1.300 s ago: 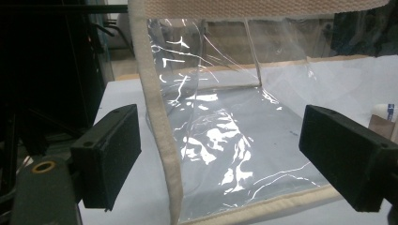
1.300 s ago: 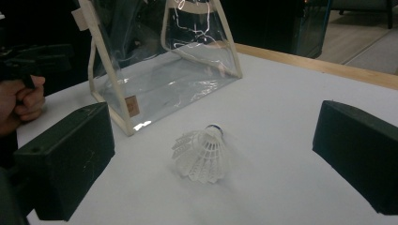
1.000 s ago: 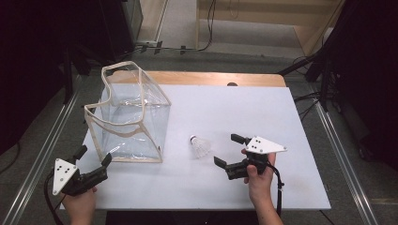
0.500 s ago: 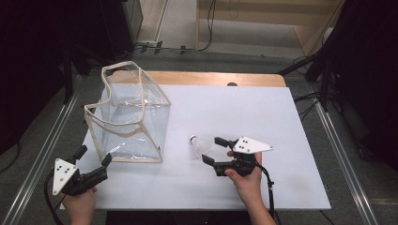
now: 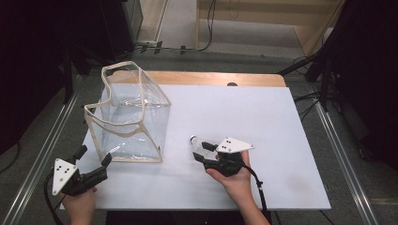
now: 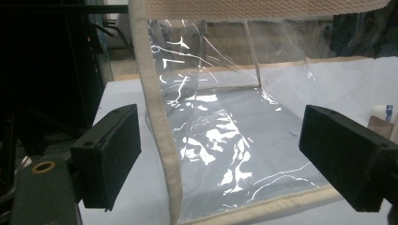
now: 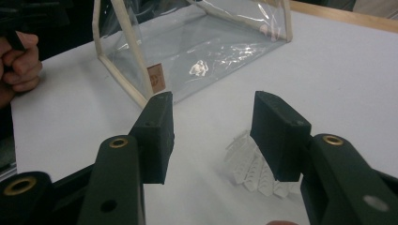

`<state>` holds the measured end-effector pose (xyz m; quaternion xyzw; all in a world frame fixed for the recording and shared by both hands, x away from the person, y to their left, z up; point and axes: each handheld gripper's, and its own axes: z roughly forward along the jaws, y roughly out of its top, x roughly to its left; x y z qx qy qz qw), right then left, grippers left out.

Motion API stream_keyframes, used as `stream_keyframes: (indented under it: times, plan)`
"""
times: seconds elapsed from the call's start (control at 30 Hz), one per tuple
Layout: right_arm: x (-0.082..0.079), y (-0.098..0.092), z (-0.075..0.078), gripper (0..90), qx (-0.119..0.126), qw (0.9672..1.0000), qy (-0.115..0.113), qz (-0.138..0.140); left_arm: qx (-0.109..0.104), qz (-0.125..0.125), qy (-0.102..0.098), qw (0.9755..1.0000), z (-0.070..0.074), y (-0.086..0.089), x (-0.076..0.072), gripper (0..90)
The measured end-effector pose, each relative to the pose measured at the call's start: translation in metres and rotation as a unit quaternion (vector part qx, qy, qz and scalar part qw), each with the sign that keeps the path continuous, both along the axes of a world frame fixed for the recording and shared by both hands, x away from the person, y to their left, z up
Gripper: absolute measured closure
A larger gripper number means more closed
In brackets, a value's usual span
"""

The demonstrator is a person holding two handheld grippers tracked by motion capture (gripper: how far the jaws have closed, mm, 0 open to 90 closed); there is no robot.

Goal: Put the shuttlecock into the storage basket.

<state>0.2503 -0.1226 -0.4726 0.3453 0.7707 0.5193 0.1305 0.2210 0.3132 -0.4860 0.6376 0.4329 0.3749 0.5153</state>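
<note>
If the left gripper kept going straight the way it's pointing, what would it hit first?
Most likely the clear bag: the left gripper has open jaws aimed at its near side, with the cream-trimmed corner edge closest in line. Exact depth is hard to judge.

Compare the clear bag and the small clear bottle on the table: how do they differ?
The clear bag stands upright with its top open; the small clear bottle lies on its side. The bag is far larger than the bottle. The bag has cream fabric edging; the bottle has a white cap. Both are see-through and rest on the white table.
</note>
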Motion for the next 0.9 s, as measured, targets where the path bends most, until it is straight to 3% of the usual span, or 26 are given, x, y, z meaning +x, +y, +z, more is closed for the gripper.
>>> stream_keyframes:
  times: [0.27,0.67,0.9]
  plan:
    - [0.002,0.015,-0.009,57.4,-0.04,0.999,0.02,-0.003,0.0,-0.001,0.0,1.0,0.0,0.0,0.0,13.7]
    - [0.007,0.022,-0.02,86.1,-0.054,0.9972,0.047,0.02,0.0,-0.001,0.0,1.0,0.0,0.0,0.0,13.7]
    - [0.007,0.03,-0.027,87.4,-0.074,0.9952,0.061,0.023,0.0,-0.001,0.0,1.0,0.0,0.0,0.001,13.7]
